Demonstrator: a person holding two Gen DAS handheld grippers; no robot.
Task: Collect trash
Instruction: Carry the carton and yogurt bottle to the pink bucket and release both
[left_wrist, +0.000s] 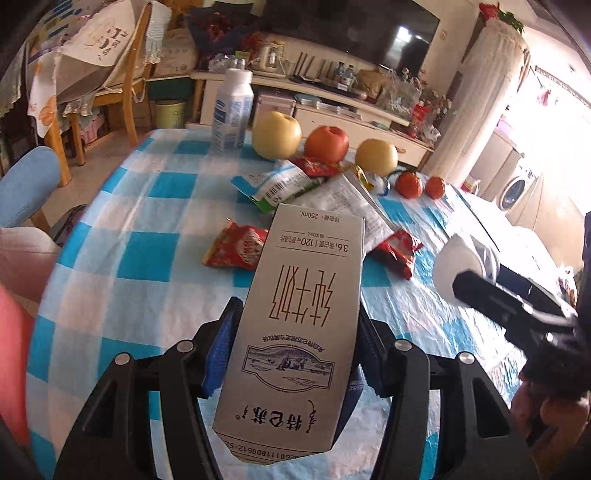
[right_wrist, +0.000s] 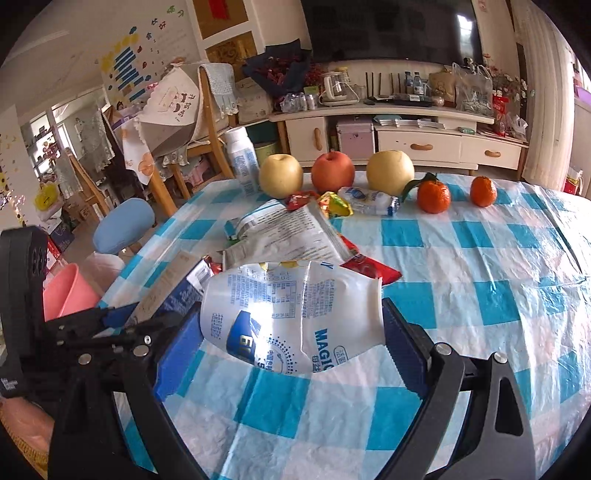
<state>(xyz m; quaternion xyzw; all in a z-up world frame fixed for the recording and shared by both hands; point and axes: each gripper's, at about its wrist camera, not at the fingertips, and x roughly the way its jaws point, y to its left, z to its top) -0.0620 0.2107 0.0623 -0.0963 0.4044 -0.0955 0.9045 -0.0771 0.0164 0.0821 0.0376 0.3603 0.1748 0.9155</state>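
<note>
I am holding a grey rectangular cardboard milk carton (left_wrist: 295, 325) in the left gripper (left_wrist: 295, 343), its blue ribbed pads pinching the carton's two narrow sides about midway along, the carton clear of the blue-and-white checked plastic cloth covering the desk (left_wrist: 140, 236). I am holding a crushed white plastic drink bottle with blue print (right_wrist: 291, 317) in the right gripper (right_wrist: 291, 332), its pads pressing on either side of the collapsed body, likewise lifted off the desk. In my judgement the step in hand is carrying both pieces to a bin; a pink plastic bucket (right_wrist: 68, 291) is showing beyond the desk edge in the right view and is the likely target, though I cannot confirm it. To do this well I am keeping pressure on the carton moderate: the card is stiff but hollow and could buckle or slide on its smooth printed faces. The bottle is thin, glossy and already creased, so it may spring or slip; I am keeping it level. Still lying on the desk are crinkled red foil wrappers (left_wrist: 236, 247), a flat white printed sachet (right_wrist: 288, 236) and a green-and-white pouch (left_wrist: 277, 184), all light and flimsy. The round yellow pears, red apple (left_wrist: 327, 142) and tangerines are not trash.
</note>
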